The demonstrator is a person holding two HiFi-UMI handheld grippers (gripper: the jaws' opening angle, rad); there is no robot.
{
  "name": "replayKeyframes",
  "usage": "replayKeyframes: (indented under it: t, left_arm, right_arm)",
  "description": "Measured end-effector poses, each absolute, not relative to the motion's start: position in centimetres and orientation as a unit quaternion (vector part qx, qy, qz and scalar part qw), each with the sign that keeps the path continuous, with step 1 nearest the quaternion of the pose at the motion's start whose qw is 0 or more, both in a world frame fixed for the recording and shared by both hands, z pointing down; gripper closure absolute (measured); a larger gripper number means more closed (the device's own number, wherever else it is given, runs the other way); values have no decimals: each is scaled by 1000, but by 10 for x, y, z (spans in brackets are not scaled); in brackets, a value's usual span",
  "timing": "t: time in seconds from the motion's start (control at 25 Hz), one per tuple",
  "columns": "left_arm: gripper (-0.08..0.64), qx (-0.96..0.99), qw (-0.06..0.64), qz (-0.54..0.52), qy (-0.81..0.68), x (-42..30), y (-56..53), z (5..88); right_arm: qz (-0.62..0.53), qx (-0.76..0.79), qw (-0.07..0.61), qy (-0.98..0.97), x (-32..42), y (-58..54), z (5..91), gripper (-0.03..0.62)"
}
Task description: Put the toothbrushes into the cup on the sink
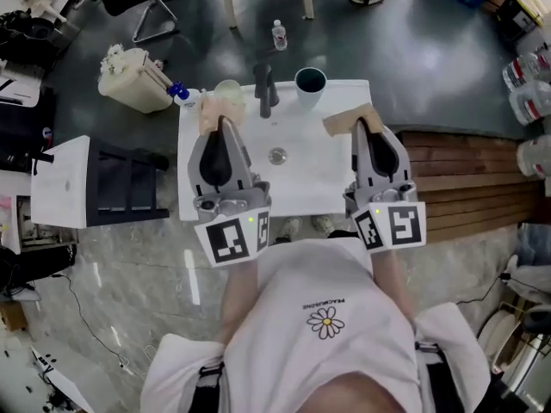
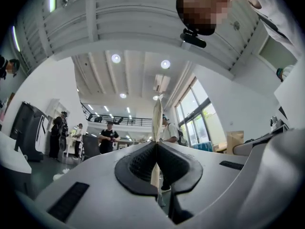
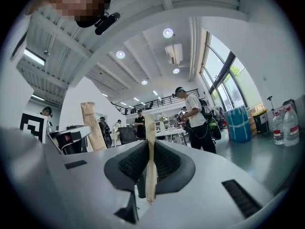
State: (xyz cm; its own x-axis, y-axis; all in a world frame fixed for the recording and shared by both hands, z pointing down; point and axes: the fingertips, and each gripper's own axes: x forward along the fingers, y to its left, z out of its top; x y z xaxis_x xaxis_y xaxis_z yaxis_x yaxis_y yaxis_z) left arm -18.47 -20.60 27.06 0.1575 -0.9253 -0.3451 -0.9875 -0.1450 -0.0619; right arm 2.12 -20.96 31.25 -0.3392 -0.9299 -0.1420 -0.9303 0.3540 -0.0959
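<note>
Over the white sink [image 1: 331,175] I hold both grippers. My left gripper [image 1: 219,120] is shut on a flat tan paper toothbrush packet [image 1: 212,108]; in the left gripper view that packet [image 2: 156,120] shows edge-on, pinched between the black pads. A second tan packet [image 1: 346,120] is clamped in my right gripper [image 1: 362,127], and it stands edge-on [image 3: 149,142] in the right gripper view. The dark teal cup [image 1: 311,81] stands on the sink's back rim, right of the faucet [image 1: 265,89]. A pale cup [image 1: 228,90] stands left of the faucet. Both gripper cameras point up at the room.
A white canister [image 1: 129,77] sits on the floor left of the sink, and a water bottle [image 1: 278,34] stands behind it. A wooden slatted platform [image 1: 469,179] lies to the right. A white unit with a black rack [image 1: 95,183] stands to the left. People stand in the distance.
</note>
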Motion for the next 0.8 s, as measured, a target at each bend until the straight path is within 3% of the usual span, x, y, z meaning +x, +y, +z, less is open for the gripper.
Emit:
replayKeyframes:
  t: [0.8]
  left_arm:
    - [543, -774, 128, 117, 609, -177, -226, 268]
  right_arm:
    - [-7, -572, 102, 814, 19, -236, 302, 561]
